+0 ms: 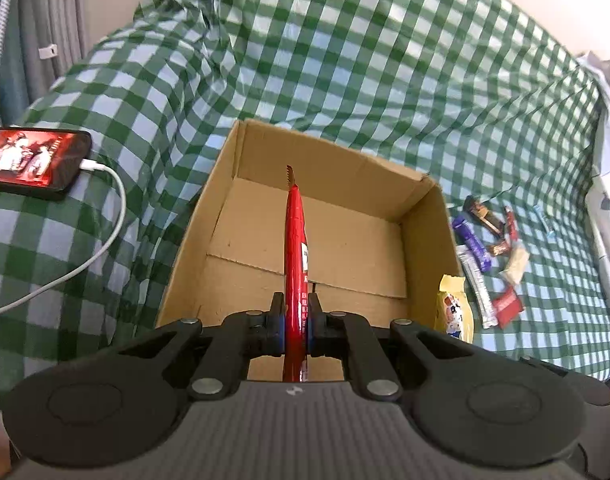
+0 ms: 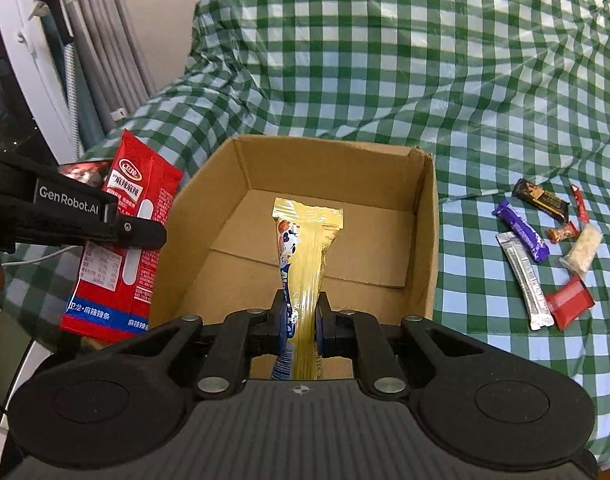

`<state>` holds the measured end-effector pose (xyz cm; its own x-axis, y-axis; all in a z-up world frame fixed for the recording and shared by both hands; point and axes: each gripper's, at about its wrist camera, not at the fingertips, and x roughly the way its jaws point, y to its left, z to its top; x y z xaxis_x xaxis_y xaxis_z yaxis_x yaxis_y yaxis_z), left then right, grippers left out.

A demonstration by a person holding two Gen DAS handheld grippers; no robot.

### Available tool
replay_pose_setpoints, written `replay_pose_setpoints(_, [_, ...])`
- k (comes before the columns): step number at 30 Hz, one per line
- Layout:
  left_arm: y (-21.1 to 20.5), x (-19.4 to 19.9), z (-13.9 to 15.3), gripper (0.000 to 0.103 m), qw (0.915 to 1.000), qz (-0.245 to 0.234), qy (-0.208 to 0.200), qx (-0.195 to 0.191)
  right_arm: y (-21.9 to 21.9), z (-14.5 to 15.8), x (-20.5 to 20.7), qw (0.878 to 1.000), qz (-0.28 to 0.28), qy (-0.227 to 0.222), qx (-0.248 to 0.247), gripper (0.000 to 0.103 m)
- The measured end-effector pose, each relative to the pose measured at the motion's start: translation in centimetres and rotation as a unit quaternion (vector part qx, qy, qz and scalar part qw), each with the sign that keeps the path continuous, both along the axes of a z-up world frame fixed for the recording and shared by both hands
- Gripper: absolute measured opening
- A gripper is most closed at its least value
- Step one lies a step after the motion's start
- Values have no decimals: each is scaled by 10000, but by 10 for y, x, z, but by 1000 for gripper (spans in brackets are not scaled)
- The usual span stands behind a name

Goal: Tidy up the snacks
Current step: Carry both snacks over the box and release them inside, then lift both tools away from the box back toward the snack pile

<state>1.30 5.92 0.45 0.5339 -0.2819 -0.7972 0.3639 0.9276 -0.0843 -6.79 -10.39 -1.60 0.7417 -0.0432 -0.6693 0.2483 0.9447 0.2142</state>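
The left claw (image 1: pixel 296 318) pinches a red snack packet (image 1: pixel 295 248) edge-on, long axis toward 12 o'clock over the open cardboard box (image 1: pixel 421 236). The right claw (image 2: pixel 300 322) grips a yellow packet (image 2: pixel 309 240) with a cartoon cow, also pointing to 12 above the box. At 3 o'clock, loose snacks (image 2: pixel 545 248) lie on the checked cloth (image 2: pixel 385 60). The left claw's arm reads "GenRobot.AI".
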Motion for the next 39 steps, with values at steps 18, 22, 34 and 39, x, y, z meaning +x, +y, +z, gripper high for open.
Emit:
replay_pose_setpoints(18, [-17,49,-43,59,9972,133,130,720,-25,-40,53,9992,-38,377,157,30])
replay_pose_setpoints(22, [-8,39,-33,103,9950,485,-233,844,-27,-36,50,9990,-312,318,25,90])
replay_pose_setpoints(34, [25,-26,-22,103,9881,444,377,1422,0,-13,-15,9989,-235,346,207,100])
replay_pose_setpoints(39, [37,-61,-15,103,9867,341,251,1569,18,-2,-44,9996,-179,197,121,101])
